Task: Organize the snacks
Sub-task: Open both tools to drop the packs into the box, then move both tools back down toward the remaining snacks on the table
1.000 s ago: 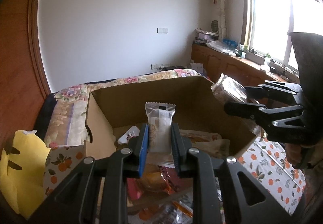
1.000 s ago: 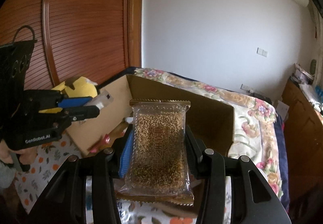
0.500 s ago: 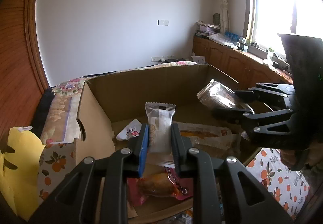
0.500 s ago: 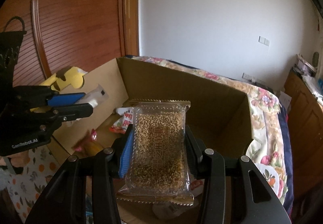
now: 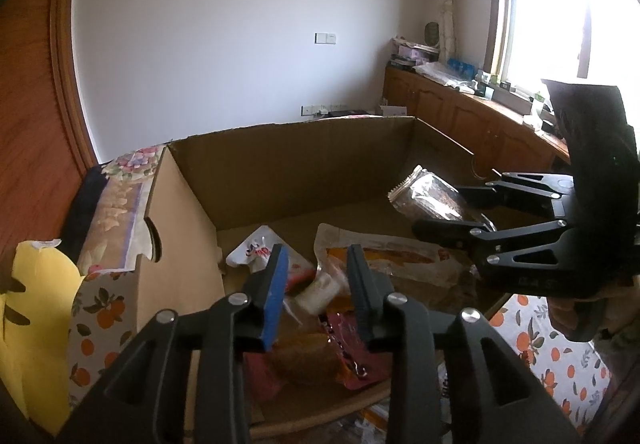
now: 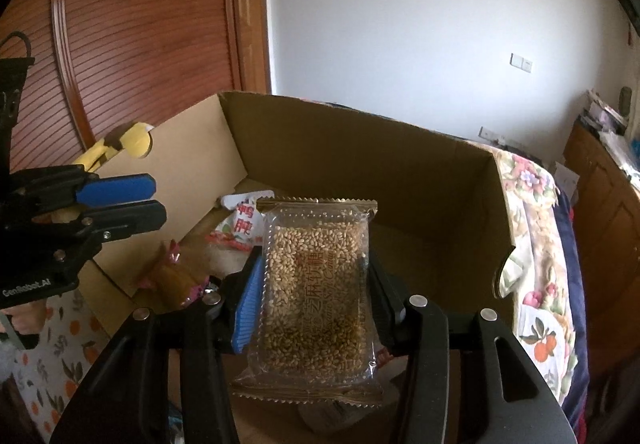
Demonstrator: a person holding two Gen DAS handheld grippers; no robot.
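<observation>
The left gripper (image 5: 314, 276) hangs just above the open cardboard box (image 5: 280, 172). Its two fingers are spread apart and hold nothing. One finger has a blue pad (image 5: 276, 296). Under the gap lies a small white snack packet (image 5: 320, 290), loose in the box and not pinched. Beside it sit a red wrapper with a brown snack (image 5: 320, 352), a white pouch with red letters (image 5: 258, 250), and a long flat see-through bag with orange food (image 5: 384, 260).

The right gripper (image 6: 316, 280) is squeezed on a clear packet of sesame candy (image 6: 316, 292). The packet stands up between the two fingers, which press on its left and right edges. It is held over the inside of the box, above the other snacks. In the left camera view, the same packet (image 5: 432, 198) pokes out of the right gripper over the right part of the box.

The box sits on a cloth with oranges printed on it (image 5: 560, 360). A yellow plush toy (image 5: 32, 316) is just outside the box on the left.
</observation>
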